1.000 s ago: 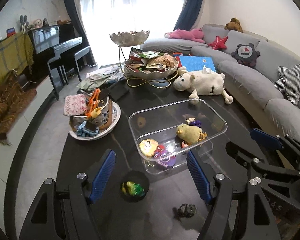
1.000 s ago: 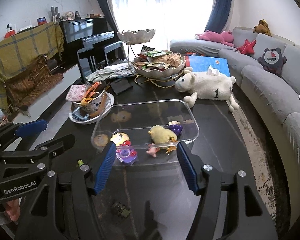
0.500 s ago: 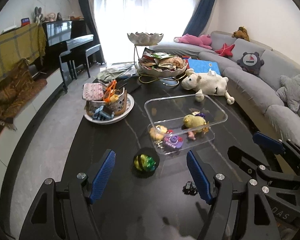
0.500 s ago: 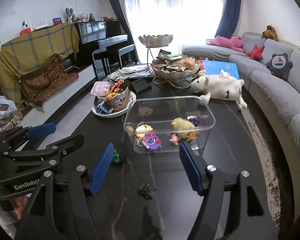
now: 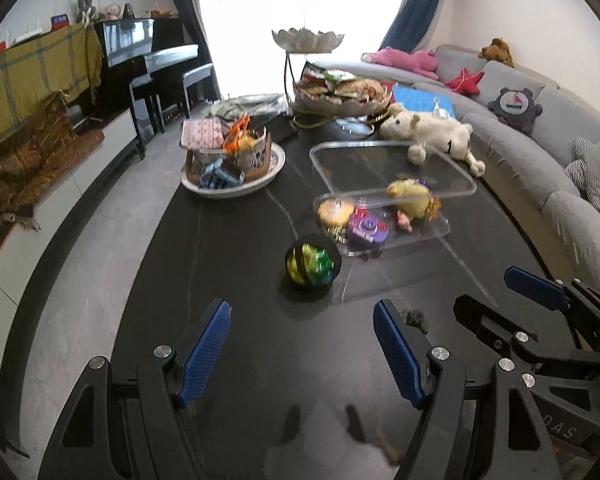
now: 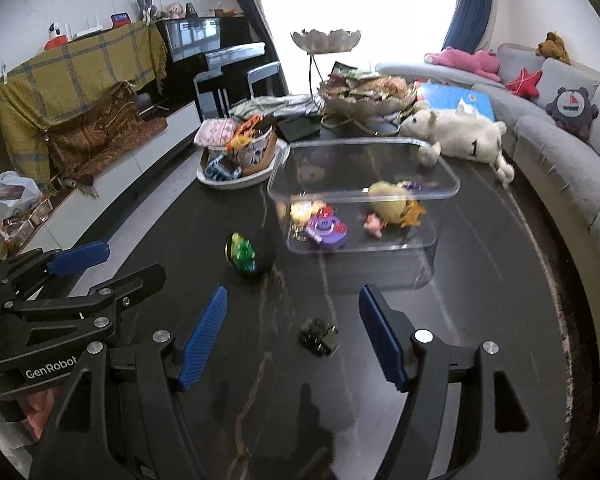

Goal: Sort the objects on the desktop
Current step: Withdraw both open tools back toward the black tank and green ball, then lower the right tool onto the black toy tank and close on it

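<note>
Both grippers we hold stand over the near end of the dark table (image 5: pixel 220 280). Our left gripper (image 5: pixel 302 344) has its blue pads well apart, nothing between them, aimed at a black ball with green and yellow marks (image 5: pixel 311 265) lying just beyond the tips. Our right gripper (image 6: pixel 292 334) has just been opening its jaws; they are wide, and a small dark toy car (image 6: pixel 318 335) sits on the table between the fingers, touching neither pad. In the left view that car (image 5: pixel 416 319) shows just beside the right-hand pad.

Past the ball, near it but apart, we see a clear plastic bin (image 6: pixel 436 236) holding a yellow plush duck (image 6: pixel 388 202), a purple toy camera (image 6: pixel 327 231) and a round yellow figure (image 5: pixel 332 212). Left of the bin, a white dish (image 5: pixel 274 170) is piled with small items. Behind the bin lies a white plush sheep (image 6: pixel 460 136). Grey sofa (image 5: pixel 560 184) on the right.
</note>
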Demonstrator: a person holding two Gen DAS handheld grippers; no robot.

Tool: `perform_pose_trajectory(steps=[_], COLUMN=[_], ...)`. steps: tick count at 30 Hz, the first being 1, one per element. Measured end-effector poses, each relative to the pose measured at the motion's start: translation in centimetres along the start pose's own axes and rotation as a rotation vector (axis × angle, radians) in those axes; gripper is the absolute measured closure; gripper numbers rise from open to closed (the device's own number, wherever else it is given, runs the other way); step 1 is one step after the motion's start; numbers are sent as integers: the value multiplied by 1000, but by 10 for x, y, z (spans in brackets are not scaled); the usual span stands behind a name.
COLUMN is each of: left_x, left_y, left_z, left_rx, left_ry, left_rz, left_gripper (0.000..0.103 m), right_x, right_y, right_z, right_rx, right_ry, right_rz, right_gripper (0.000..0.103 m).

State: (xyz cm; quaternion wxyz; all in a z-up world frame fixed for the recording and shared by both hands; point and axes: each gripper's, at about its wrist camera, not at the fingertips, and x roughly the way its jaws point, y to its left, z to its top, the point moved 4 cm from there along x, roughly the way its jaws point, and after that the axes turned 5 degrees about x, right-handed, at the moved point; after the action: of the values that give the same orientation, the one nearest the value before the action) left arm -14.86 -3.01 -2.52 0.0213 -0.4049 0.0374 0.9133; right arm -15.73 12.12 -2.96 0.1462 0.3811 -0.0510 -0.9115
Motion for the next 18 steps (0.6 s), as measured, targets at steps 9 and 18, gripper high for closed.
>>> perform_pose_trajectory(steps=[9,18], left_x=[33,63], left_y=[-1,-2], left_z=[-25,-32], left_rx=[-25,-39], left_ry=[89,146], left_rz=[-22,-21], left_gripper=[32,32], right_x=[29,56], right_y=[-10,-18], right_z=[-26,-33], right_rx=[6,16], right_ry=[70,101], right_rz=[4,29], right_gripper=[37,37])
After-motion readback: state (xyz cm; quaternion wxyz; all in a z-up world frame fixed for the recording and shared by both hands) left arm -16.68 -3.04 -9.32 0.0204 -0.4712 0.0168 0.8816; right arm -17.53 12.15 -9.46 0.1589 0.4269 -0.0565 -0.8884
